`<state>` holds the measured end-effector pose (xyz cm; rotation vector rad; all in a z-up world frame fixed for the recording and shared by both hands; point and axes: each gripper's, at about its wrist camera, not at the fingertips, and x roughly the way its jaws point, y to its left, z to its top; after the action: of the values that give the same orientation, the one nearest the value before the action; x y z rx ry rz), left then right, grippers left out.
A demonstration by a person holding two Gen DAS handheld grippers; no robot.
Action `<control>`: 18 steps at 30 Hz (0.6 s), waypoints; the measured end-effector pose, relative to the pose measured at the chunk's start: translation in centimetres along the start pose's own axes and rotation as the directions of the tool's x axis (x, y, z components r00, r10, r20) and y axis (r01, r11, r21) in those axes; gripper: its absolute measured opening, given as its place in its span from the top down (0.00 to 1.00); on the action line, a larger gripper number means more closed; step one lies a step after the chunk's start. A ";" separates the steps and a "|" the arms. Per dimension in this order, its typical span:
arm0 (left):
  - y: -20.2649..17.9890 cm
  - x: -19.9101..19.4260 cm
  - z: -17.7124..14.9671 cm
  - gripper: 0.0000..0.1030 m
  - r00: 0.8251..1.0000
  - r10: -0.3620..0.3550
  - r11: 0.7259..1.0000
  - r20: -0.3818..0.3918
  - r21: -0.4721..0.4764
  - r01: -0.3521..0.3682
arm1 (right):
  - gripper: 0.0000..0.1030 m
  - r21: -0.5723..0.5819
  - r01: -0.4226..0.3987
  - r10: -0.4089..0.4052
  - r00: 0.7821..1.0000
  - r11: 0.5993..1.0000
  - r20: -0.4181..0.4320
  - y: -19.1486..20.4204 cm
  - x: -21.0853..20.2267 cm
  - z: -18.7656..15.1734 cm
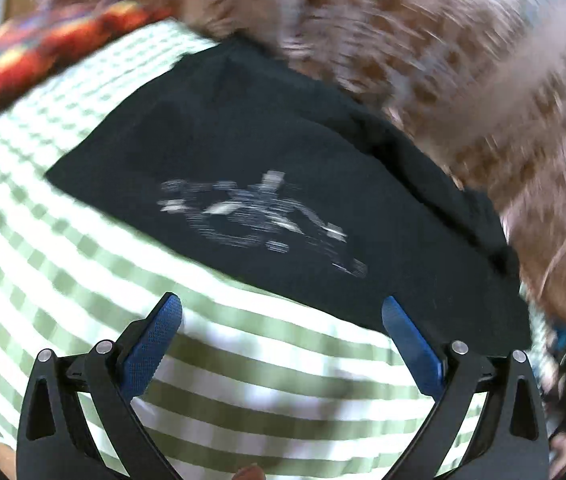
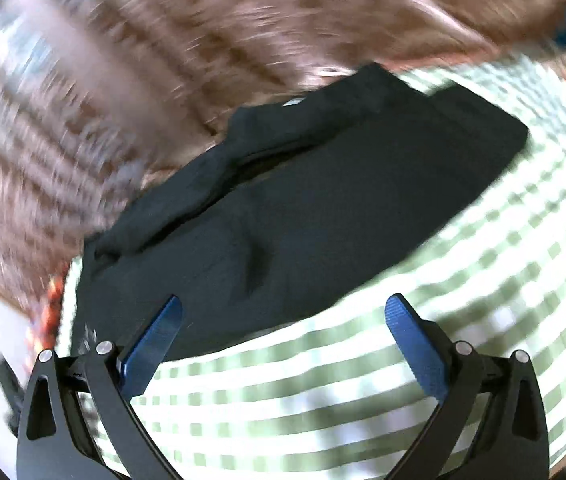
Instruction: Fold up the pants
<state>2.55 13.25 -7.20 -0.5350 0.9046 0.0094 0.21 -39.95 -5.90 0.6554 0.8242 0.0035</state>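
With the dark pants [image 1: 267,184] lying folded on the green-checked cloth [image 1: 83,264], both the left tongs [image 1: 281,312] and right tongs [image 2: 283,312] hang wide and empty just short of its near edge, so any further fold probably wants both tongs pinching matching corners evenly.

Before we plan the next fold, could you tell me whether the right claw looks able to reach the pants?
Probably yes: the right claw is open, the pants lie just ahead on the checked cloth, and nothing sits between them.

White print [image 1: 261,216] on pants [image 1: 267,184] smeared unreadable, brown speckled floor [image 1: 423,40] blurred
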 end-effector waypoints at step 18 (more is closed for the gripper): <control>9.7 0.9 5.0 0.54 0.996 -0.078 0.920 0.043 -0.382 0.089 | 0.54 0.381 0.056 -0.080 0.996 0.923 0.048 -13.6 4.8 9.1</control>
<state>4.59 23.67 -9.62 -0.9374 0.8556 0.1191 6.47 -54.65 -12.06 0.9873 0.7926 -0.2455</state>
